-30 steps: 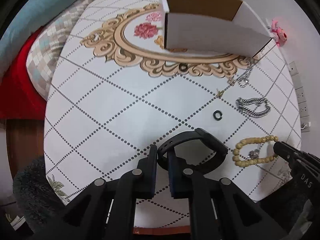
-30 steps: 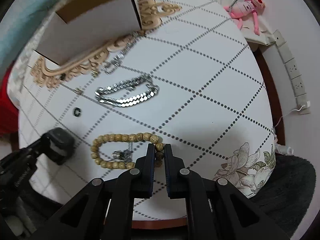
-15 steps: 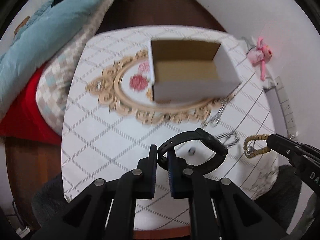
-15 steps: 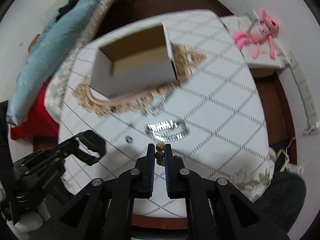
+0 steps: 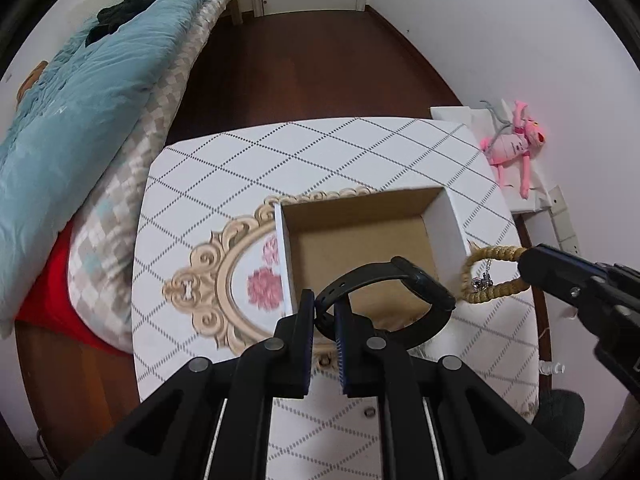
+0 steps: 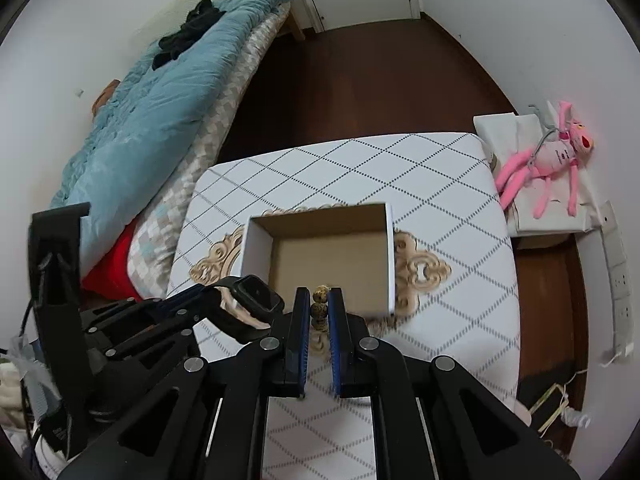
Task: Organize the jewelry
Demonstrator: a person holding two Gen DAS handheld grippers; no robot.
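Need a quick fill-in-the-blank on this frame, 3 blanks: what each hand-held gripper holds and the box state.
1. The left hand-held gripper is shut on the black ____.
2. The right hand-held gripper is shut on the ____ bracelet.
3. The inside of the cardboard box on the table is ____.

Missing words: watch; beaded; empty

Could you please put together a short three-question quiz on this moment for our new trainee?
1. True or false: the cardboard box already holds jewelry.
2. Which gripper holds the black watch? A) left B) right
3. Fill in: the right gripper is shut on the ____ bracelet.

Key:
1. False; its floor shows bare.
2. A; the left gripper pinches its strap.
3. Beaded; the beaded bracelet hangs near the box's right wall.
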